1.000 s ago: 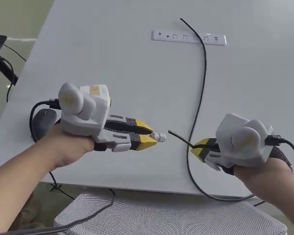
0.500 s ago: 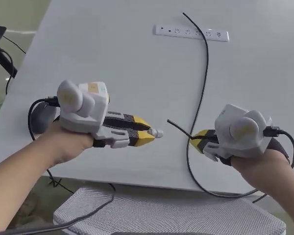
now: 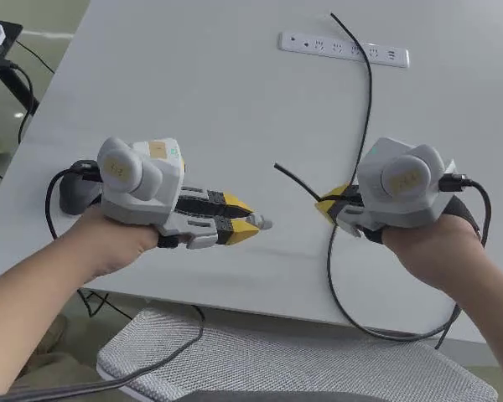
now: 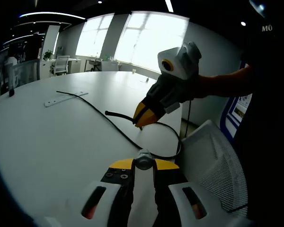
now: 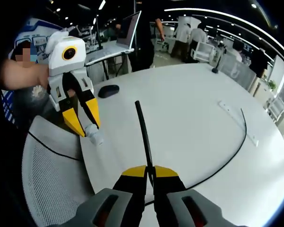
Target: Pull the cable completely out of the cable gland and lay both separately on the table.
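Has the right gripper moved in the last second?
Yes. Against the power strip, the right gripper has moved closer to it, away from the table's near edge.

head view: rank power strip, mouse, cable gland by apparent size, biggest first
1. power strip: longest by far, though farthest away.
2. mouse: partly hidden behind the left tongs, so its rank against the strip is unsure.
3. cable gland: clearly smallest, clamped at the tips of those tongs.
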Action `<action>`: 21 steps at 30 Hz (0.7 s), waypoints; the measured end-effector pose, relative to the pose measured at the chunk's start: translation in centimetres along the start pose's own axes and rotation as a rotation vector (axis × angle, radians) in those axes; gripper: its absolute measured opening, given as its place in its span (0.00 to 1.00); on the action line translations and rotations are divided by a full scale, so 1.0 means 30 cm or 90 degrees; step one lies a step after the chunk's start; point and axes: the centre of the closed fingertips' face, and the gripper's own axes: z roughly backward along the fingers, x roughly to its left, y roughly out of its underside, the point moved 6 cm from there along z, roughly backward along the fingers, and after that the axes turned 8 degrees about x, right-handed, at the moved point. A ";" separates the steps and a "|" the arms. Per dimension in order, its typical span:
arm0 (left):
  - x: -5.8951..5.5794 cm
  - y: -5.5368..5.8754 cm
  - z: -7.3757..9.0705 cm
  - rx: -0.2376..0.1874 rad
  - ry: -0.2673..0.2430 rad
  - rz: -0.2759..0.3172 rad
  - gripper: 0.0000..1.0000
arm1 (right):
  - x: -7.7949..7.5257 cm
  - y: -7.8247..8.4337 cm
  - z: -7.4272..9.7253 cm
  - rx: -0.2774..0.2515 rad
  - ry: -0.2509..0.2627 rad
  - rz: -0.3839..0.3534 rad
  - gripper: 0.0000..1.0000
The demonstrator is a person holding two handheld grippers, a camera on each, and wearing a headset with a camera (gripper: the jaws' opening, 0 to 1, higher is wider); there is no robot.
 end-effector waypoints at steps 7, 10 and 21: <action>0.043 0.080 0.026 0.007 -0.021 0.025 0.15 | 0.000 -0.114 -0.069 -0.017 -0.005 0.001 0.00; 0.066 0.111 0.042 0.009 -0.026 0.037 0.15 | 0.000 -0.165 -0.106 -0.014 -0.007 0.008 0.00; 0.154 0.218 0.090 0.015 -0.051 0.062 0.15 | 0.006 -0.337 -0.266 0.010 -0.021 0.041 0.00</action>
